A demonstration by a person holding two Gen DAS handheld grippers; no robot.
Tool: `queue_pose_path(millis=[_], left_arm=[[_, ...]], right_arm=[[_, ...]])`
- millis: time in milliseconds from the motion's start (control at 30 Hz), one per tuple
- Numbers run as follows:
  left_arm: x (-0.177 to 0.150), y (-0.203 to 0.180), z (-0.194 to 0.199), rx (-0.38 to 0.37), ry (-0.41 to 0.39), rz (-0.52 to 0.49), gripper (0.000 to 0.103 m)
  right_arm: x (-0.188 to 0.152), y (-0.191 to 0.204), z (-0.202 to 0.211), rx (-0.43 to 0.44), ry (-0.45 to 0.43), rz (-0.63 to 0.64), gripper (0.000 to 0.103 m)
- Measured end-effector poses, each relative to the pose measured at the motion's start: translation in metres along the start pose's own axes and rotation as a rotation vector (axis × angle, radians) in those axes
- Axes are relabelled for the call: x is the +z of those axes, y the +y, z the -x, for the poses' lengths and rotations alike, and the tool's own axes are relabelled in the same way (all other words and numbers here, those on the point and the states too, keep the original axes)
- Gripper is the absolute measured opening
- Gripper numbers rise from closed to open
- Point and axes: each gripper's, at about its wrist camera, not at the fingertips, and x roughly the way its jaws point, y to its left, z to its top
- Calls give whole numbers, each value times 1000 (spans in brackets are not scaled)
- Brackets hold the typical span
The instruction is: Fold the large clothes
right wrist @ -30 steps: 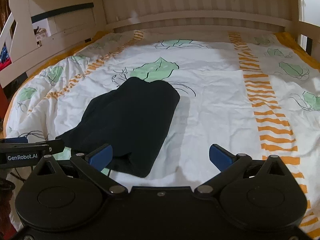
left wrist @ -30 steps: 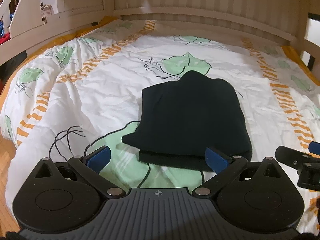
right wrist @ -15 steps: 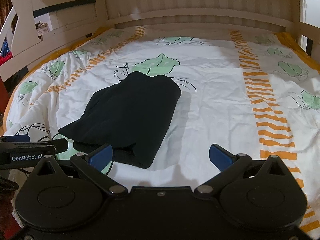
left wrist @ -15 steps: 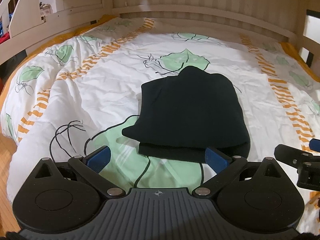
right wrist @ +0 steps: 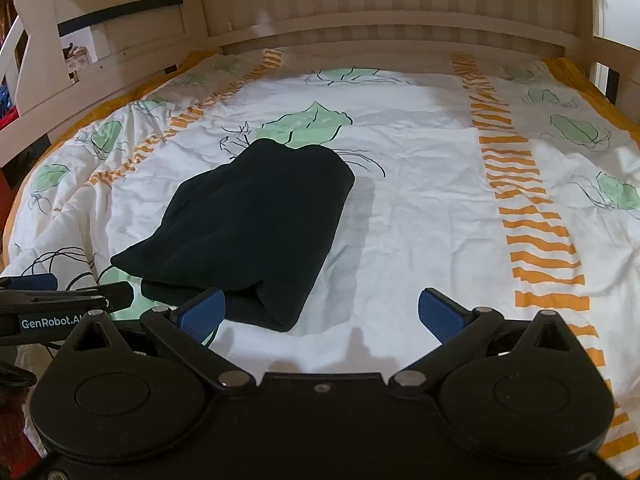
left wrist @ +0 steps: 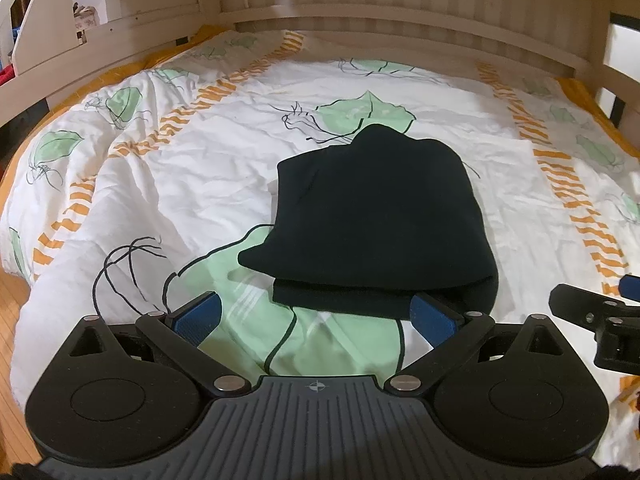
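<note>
A black garment (left wrist: 376, 216) lies folded into a compact stack on the bed; it also shows in the right wrist view (right wrist: 252, 228). My left gripper (left wrist: 316, 318) is open and empty, just short of the garment's near edge. My right gripper (right wrist: 322, 314) is open and empty, with its left fingertip (right wrist: 202, 312) close to the garment's near right corner. Each gripper shows at the edge of the other's view.
The bed carries a white quilt (left wrist: 180, 168) with green leaves and orange stripes. A wooden headboard (left wrist: 400, 12) stands behind, with rails along both sides. Wooden floor (left wrist: 12, 300) shows at the left.
Both grippers have drawn back a little from the garment. The garment has not moved and both stay open.
</note>
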Motion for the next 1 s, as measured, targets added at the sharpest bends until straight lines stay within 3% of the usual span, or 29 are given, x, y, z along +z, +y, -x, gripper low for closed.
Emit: queue_pose_path(millis=[1000], left_arm=[[4, 0, -13, -7, 26, -5, 102]], right_arm=[[0, -1, -15, -3, 54, -13, 102]])
